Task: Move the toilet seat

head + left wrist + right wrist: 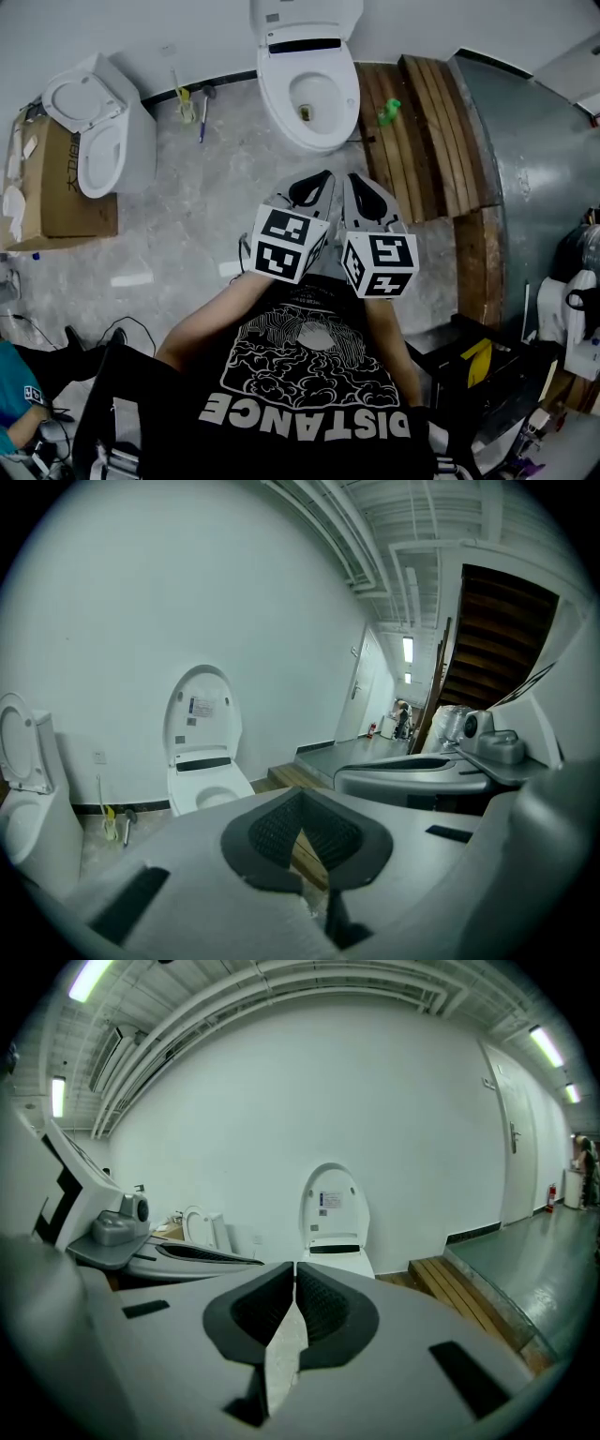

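The left claw (322, 178) and right claw (355, 180), both closed and empty, pointed side by side at the toilet (307, 89), well ahead.

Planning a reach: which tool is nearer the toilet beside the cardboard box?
Left. That toilet stands off to the left of both; the left tool is on its side, the right tool just beyond it, toward the wooden boards.

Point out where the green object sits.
In the head view, upper right: the green object lies on the wooden platform, just right of the centre toilet.
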Tool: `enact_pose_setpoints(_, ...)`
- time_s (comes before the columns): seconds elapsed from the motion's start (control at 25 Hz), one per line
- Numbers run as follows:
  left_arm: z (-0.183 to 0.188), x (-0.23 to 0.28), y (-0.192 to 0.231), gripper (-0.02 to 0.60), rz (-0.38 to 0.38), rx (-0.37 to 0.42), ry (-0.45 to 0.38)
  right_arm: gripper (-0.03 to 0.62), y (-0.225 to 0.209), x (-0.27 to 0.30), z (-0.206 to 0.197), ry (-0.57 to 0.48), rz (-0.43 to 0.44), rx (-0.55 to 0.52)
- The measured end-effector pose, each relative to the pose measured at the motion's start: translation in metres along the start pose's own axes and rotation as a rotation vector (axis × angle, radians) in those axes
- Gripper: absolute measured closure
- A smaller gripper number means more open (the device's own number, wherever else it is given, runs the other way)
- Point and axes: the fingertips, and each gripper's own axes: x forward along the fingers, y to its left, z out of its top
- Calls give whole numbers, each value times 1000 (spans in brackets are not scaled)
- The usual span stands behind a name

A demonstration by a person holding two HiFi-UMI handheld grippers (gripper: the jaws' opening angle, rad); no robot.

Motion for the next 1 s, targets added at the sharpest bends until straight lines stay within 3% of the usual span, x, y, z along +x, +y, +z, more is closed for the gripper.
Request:
enact_pose_setpoints(0.56, 4, 100, 6, 569, 81, -60, 62, 572, -81, 59, -8, 72, 124, 38)
enact_pose_setpoints(1.0, -21, 208, 43, 569, 125, -216, 128, 572, -151, 146, -51, 210, 277, 185)
